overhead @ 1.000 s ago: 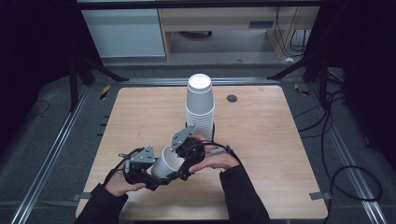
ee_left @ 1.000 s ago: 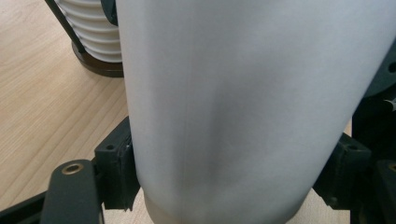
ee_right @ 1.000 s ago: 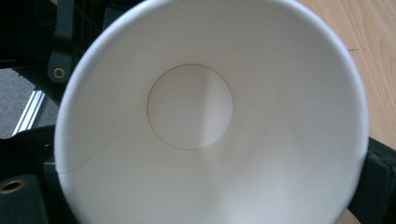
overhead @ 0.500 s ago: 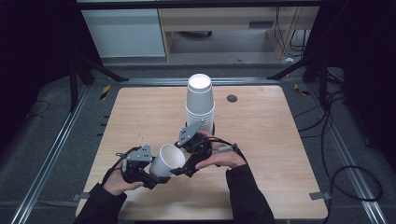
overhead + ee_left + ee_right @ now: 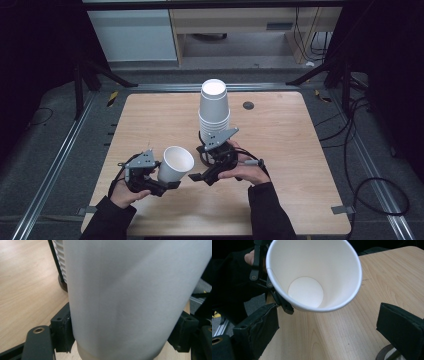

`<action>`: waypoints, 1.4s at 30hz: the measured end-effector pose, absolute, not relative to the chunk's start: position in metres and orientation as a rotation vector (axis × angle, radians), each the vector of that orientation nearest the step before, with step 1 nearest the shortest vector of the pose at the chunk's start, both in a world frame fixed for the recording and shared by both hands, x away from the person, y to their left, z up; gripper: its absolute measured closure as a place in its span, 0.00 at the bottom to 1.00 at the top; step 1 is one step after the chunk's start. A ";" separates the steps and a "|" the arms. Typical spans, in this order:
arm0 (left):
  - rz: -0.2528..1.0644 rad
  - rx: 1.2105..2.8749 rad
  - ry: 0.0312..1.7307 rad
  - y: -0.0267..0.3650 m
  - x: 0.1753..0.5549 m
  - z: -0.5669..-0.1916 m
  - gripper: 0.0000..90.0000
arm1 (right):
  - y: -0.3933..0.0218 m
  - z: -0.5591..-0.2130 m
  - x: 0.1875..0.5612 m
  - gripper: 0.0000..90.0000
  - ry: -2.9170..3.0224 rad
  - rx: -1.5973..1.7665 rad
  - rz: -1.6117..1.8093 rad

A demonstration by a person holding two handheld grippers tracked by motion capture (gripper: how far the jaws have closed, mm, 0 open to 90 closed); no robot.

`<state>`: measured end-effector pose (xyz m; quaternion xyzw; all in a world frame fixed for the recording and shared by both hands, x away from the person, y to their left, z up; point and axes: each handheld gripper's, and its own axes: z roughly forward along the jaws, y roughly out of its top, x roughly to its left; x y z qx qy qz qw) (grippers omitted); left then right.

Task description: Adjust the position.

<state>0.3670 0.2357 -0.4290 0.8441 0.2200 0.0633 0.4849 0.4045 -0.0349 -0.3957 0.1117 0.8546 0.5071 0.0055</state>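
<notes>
Cups are the work here, and the large stack of paper cups [image 5: 214, 112] is seen standing upside down near the middle of the wooden surface [image 5: 280, 200], a little toward its far side. One single paper cup [image 5: 174, 164] is held apart from the stack, in the air above the near left part of the surface. It is tilted, and its long axis is laid almost flat, so that the open mouth is turned toward the right tongs [image 5: 206, 176]. In the right gripper view, the inside and the round bottom of this cup [image 5: 312, 277] are seen just in front of the jaws.

The left tongs [image 5: 160, 186] are closed on the cup wall [image 5: 125, 297], with one black jaw pressed on each side near the cup's base. The right tongs are held wide apart and nothing is gripped by them. They are just beside the rim, so the right hand [image 5: 245, 172] is judged the nearer one for taking the cup at its mouth.
</notes>
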 end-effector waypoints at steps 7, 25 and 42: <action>0.160 2.016 0.533 0.234 0.366 -0.427 0.25 | -0.029 -0.402 0.404 0.05 2.643 0.376 1.692; 0.168 1.986 0.514 0.225 0.362 -0.426 0.25 | -0.011 -0.409 0.403 0.05 2.597 0.394 1.847; 0.161 2.000 0.496 0.218 0.361 -0.429 0.25 | -0.003 -0.411 0.403 0.10 2.596 0.371 1.896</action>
